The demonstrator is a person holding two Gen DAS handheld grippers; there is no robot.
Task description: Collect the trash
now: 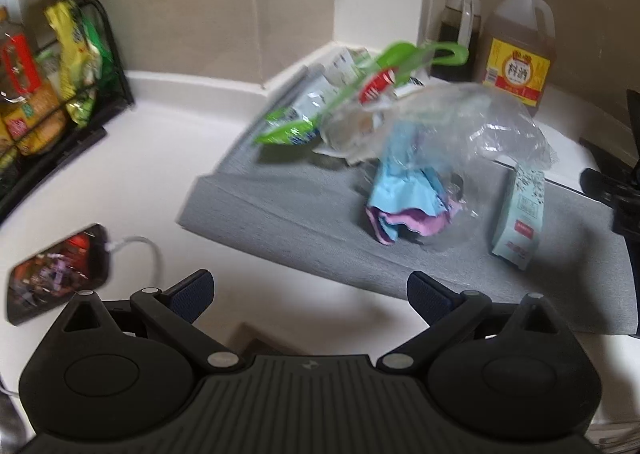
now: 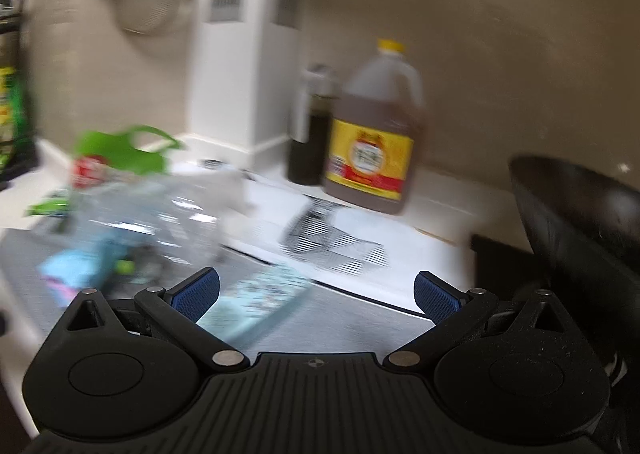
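Trash lies on a grey mat (image 1: 288, 210): a crumpled clear plastic bag (image 1: 460, 126), a blue and pink paper wad (image 1: 404, 198) under it, a pale blue carton (image 1: 518, 222) standing upright, green wrappers (image 1: 288, 130) and a green-handled bag (image 1: 416, 58) at the back. My left gripper (image 1: 310, 294) is open, short of the mat's near edge, holding nothing. In the blurred right wrist view my right gripper (image 2: 316, 294) is open, just above the pale blue carton (image 2: 256, 302), with the clear bag (image 2: 160, 214) to its left.
A black wire rack (image 1: 60, 94) with snack packets stands at the left. A phone (image 1: 60, 274) on a white cable lies on the white counter (image 1: 140, 174). A large yellow-labelled jug (image 1: 520, 50) and a dark bottle (image 1: 456, 34) stand at the back. A black wok (image 2: 580, 214) is at the right.
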